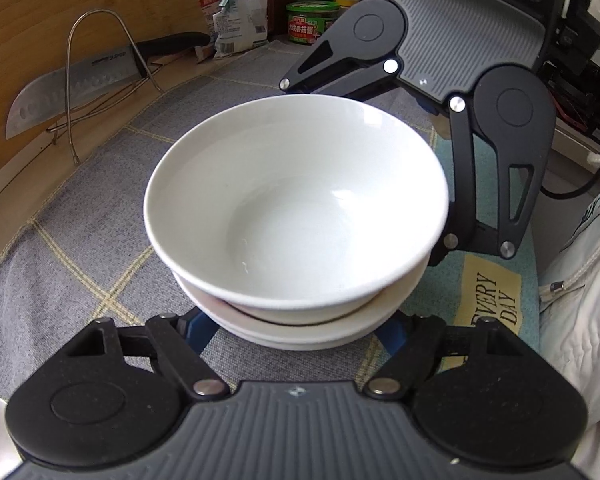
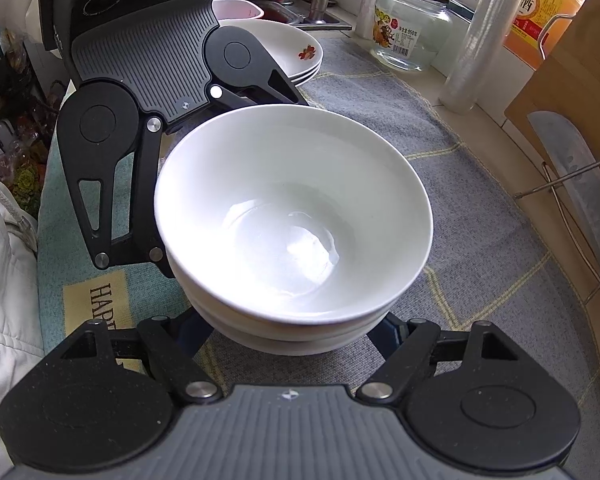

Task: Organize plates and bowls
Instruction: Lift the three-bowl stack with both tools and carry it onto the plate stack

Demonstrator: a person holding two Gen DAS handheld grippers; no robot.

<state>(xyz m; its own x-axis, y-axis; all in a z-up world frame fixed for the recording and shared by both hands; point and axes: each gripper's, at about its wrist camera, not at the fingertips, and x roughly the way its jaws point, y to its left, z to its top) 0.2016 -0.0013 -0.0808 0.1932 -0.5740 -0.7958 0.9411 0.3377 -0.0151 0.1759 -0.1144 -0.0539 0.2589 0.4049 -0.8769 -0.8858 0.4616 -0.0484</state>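
- Closest to each camera, the gripper's own grey ribbed body and black linkages are seen, with blue fingers reaching under a stack of white bowls (image 1: 296, 216).
- Each gripper's fingertips are hidden beneath the stack: the left gripper (image 1: 296, 334) and the right gripper (image 2: 296, 330) are set on opposite sides of it, facing one another. Whether the jaws are pressed against the bowls or merely placed beside them cannot be told from either view.
- The stack is made up of at least three bowls nested together and is positioned over a grey checked cloth (image 1: 80, 240); whether it is resting on the cloth or already lifted cannot be judged.
- The top bowl (image 2: 294, 212) is seated slightly askew in the one below, as is shown by the uneven gap at the rim.
- A slip is judged the main risk: glazed bowls held from two sides could be tipped if one hand is raised faster than the other, and the loose top bowl could be slid off.
- Farther back, a stack of flowered plates (image 2: 296, 52) is seen behind the left gripper, a likely spot to be bumped.
- A knife (image 1: 76, 84) in a wire rack (image 1: 100, 60) is set against a wooden board beyond the cloth.
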